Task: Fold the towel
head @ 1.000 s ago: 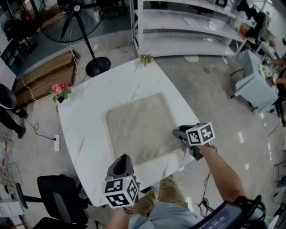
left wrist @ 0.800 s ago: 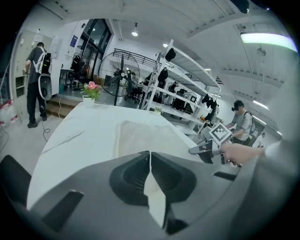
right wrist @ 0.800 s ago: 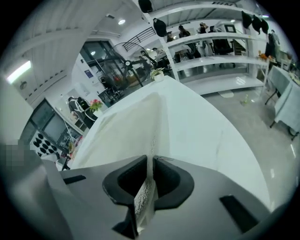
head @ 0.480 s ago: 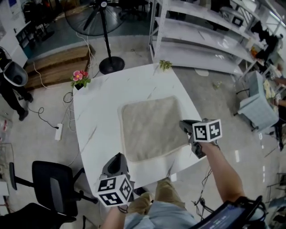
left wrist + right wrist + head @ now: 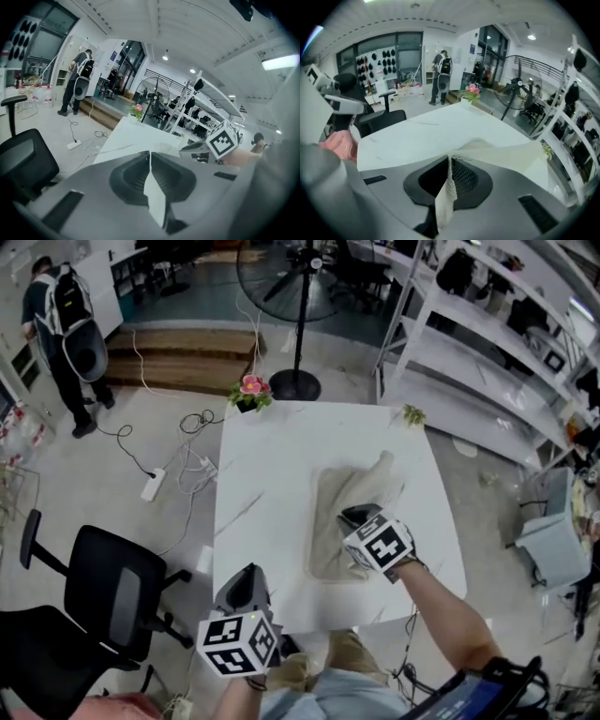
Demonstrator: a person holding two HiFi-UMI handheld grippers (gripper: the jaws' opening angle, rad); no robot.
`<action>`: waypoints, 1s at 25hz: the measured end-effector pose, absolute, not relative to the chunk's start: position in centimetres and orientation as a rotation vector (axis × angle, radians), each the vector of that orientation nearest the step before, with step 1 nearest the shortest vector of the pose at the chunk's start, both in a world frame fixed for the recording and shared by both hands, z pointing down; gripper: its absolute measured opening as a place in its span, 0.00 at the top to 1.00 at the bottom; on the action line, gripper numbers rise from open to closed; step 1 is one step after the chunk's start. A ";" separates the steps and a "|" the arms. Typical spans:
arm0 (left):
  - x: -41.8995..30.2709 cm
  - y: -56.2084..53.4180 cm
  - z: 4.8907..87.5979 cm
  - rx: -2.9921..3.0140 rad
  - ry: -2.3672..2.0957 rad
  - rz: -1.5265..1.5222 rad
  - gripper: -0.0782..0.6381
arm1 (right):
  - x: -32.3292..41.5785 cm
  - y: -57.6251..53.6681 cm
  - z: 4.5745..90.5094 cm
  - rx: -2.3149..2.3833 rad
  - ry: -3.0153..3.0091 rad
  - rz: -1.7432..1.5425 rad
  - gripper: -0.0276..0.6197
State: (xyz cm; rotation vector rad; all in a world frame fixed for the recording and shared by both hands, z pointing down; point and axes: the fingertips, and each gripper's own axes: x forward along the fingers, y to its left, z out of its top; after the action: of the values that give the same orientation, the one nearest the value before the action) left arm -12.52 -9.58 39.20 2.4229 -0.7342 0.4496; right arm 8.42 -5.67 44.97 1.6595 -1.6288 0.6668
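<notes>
The towel [image 5: 511, 152] is seen pinched by the just-closed right gripper [image 5: 450, 171] only in the right gripper view. The left gripper [image 5: 150, 161] is clenched empty. The towel is seemingly stretched front-to-back.

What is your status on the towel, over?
Right gripper shut on towel edge, jaws just closed. Left gripper shut, empty. Towel partly raised off table. Nothing blocking.

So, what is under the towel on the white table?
Only the white table shows around the towel. The right gripper has just closed on one edge and holds it raised, but the cloth covers whatever lies directly beneath it.
</notes>
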 end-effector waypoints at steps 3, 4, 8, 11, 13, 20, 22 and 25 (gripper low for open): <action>-15.3 -10.2 40.5 2.376 -0.795 0.462 0.87 | 6.2 -7.4 49.9 1.531 -1.628 0.660 0.90; -16.1 -10.3 40.9 2.360 -0.812 0.469 0.87 | 5.7 -7.7 51.2 1.504 -1.629 0.660 0.90; -18.6 -10.4 42.3 2.308 -0.862 0.489 0.87 | 4.4 -8.2 53.6 1.458 -1.676 0.672 0.89; -18.7 -10.2 42.5 2.300 -0.859 0.492 0.87 | 3.3 -8.9 51.2 1.459 -1.855 0.785 0.69; -18.1 -9.9 42.5 2.304 -0.848 0.491 0.87 | 3.6 -9.1 47.2 1.543 -2.016 0.873 0.63; -14.8 -8.3 42.2 2.344 -0.772 0.508 0.87 | 6.9 -3.6 44.3 1.671 -1.965 0.846 0.57; -14.0 -7.9 42.2 2.354 -0.750 0.524 0.87 | 6.6 -1.8 45.9 1.667 -1.945 0.887 0.52; -13.4 -7.3 42.6 2.354 -0.736 0.550 0.87 | 7.4 0.0 48.1 1.698 -1.926 0.946 0.50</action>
State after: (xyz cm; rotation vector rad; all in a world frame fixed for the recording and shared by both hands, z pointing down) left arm -13.41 -7.26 42.56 2.3536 -0.7356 0.5500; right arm 7.35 -0.04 48.07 1.6977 -1.9263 0.9464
